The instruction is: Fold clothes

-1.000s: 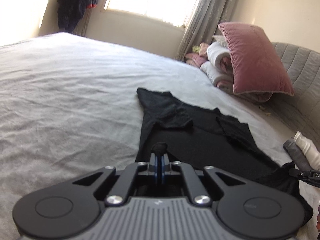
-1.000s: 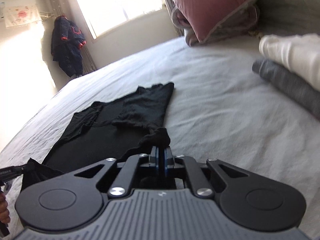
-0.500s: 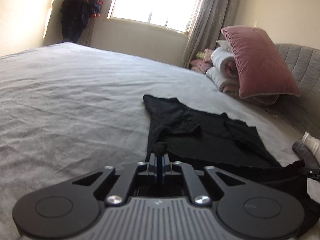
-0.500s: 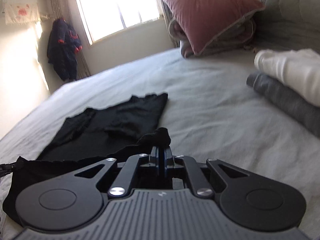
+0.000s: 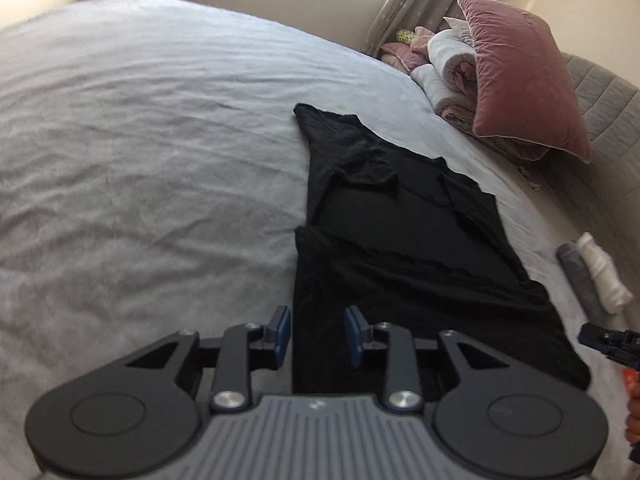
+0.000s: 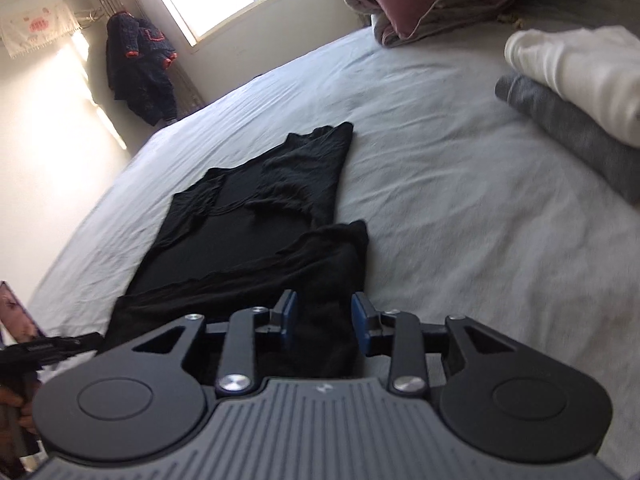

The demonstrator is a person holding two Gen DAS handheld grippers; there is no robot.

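A black shirt lies flat on the grey bedsheet, its bottom part folded up over the body so a hem edge runs across the middle. In the right wrist view the same black shirt stretches away toward the window. My left gripper is open above the shirt's near left edge, nothing between its blue pads. My right gripper is open over the near right corner of the fold, also holding nothing. The right gripper's tip shows at the right edge of the left wrist view.
A pink pillow and rolled bedding lean on the grey headboard at the right. Folded white and grey clothes lie on the bed right of the shirt. A dark jacket hangs by the window. The bedsheet surrounds the shirt.
Both grippers were shut on the shirt's hem corners and lifted them; now they have laid the hem forward over the body, opened, and let go.
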